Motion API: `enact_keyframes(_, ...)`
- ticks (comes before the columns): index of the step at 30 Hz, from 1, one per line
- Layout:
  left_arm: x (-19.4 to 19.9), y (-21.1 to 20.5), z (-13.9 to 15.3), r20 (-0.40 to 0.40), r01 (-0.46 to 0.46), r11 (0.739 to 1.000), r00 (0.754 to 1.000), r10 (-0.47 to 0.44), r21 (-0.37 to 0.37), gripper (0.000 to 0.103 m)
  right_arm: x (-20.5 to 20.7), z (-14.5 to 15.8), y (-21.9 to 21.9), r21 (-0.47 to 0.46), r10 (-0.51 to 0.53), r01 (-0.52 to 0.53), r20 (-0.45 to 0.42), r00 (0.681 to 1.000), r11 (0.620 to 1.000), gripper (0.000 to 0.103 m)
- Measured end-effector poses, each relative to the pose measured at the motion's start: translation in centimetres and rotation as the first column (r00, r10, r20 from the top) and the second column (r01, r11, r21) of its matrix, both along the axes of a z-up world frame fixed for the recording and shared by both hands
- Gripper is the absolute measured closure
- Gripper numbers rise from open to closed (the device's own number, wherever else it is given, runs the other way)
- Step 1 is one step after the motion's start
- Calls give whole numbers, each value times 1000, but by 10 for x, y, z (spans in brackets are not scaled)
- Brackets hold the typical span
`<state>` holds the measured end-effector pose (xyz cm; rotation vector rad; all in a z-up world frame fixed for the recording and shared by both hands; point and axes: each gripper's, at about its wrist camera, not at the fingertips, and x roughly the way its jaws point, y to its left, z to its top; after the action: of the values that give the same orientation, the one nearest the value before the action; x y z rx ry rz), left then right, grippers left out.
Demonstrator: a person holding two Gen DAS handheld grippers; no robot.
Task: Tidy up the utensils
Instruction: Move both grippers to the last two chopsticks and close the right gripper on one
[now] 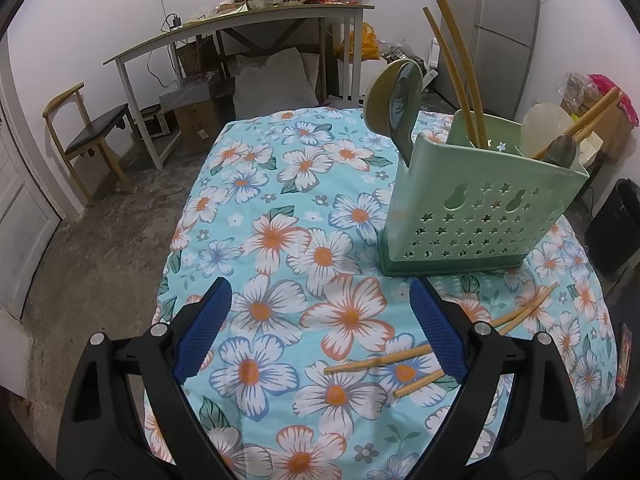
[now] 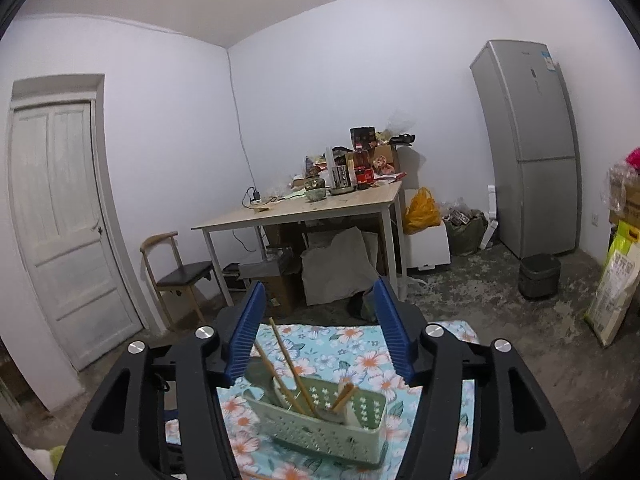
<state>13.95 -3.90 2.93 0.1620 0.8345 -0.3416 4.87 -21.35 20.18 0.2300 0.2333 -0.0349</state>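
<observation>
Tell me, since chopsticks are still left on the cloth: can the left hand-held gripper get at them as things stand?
Probably yes. The left hand-held gripper is open and empty just above the cloth, and the loose chopsticks lie flat beside its right finger, with nothing on top. The green holder stands farther back, out of the way.

The room light is soft and a bit dim, shadows are faint, and edges bend with dark corners

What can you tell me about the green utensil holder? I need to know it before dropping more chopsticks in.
The utensil holder is pale green plastic on a darker green base, its walls pierced with star and gourd-shaped holes. It stands upright on the flowered tablecloth. Chopsticks and spoons lean out of its open top. Neither hand-held gripper touches it.
</observation>
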Motion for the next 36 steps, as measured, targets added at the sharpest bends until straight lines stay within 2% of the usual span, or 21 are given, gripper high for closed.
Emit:
enact_keyframes(6,-2,0,-1,6,10,1000,1000,-10,-12,14,-17,-26,-3,55,-35,40,-87,996,998,24)
enact_keyframes(9,-3,0,-4,6,19,1000,1000,-19,-17,14,-17,-56,-1,85,-44,61,-187,981,995,17)
enact_keyframes(11,-1,0,-8,-5,25,1000,1000,-26,-16,14,-14,-86,3,116,-41,75,-277,960,990,16)
enact_keyframes(14,1,0,-13,-17,31,999,999,-31,-22,14,-8,-136,9,185,-10,95,-416,909,978,16)
enact_keyframes(16,1,2,-16,-19,37,999,999,-38,-36,14,-5,-171,13,249,28,115,-505,863,962,16)
enact_keyframes(20,2,2,-20,-25,49,997,998,-50,-66,13,1,-233,25,314,78,156,-621,780,937,16)
enact_keyframes(23,3,3,-23,-31,60,994,998,-63,-90,11,3,-264,32,317,93,177,-680,727,932,16)
enact_keyframes(24,3,3,-23,-34,66,993,997,-69,-100,10,4,-269,31,327,101,184,-690,717,927,12)
enact_keyframes(25,3,3,-23,-37,70,991,997,-75,-110,10,0,-268,32,336,100,170,-656,748,926,6)
enact_keyframes(29,4,4,-22,-34,86,981,995,-94,-173,10,-5,-271,34,354,100,172,-633,767,919,6)
enact_keyframes(33,8,7,-23,-66,85,961,992,-106,-262,8,-9,-268,36,335,88,161,-619,781,928,6)
enact_keyframes(36,11,9,-25,-92,64,953,991,-95,-298,8,-10,-267,38,332,80,163,-611,788,929,6)
